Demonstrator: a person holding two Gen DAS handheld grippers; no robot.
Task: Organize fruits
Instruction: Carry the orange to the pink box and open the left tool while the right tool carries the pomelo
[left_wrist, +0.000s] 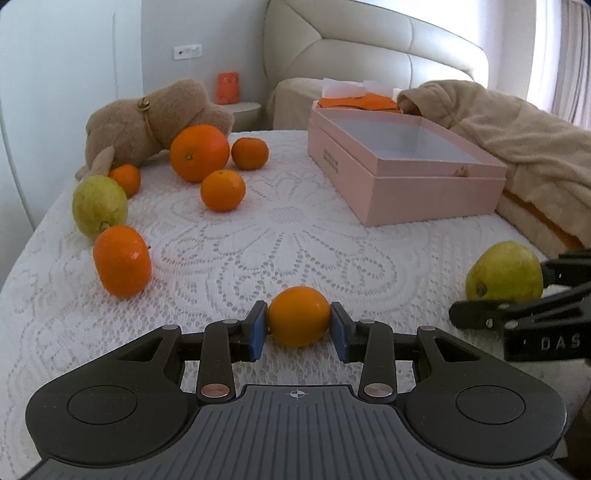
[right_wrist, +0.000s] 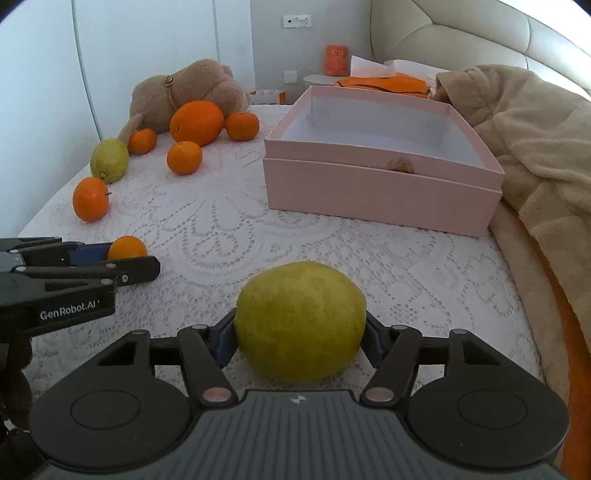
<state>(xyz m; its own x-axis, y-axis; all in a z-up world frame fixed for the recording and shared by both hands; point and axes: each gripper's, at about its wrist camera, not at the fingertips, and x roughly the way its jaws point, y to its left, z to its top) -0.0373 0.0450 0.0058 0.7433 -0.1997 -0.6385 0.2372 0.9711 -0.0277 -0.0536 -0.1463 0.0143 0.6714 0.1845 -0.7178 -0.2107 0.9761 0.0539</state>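
Observation:
My left gripper (left_wrist: 298, 325) is shut on a small orange (left_wrist: 298, 316) low over the white lace cloth (left_wrist: 295, 229); it also shows in the right wrist view (right_wrist: 127, 248). My right gripper (right_wrist: 300, 338) is shut on a green pear (right_wrist: 300, 320), seen at the right edge of the left wrist view (left_wrist: 504, 271). An open pink box (left_wrist: 406, 170) stands at the back right, its inside bare (right_wrist: 373, 136). More fruit lies at the left: a big orange (left_wrist: 199, 152), several small oranges (left_wrist: 222, 190) and a second green pear (left_wrist: 99, 205).
A brown plush toy (left_wrist: 147, 122) lies behind the fruit at the back left. A beige blanket (left_wrist: 517, 147) is heaped right of the box. An orange cloth and white paper (left_wrist: 358, 98) lie behind the box. The bed's left edge is close to the fruit.

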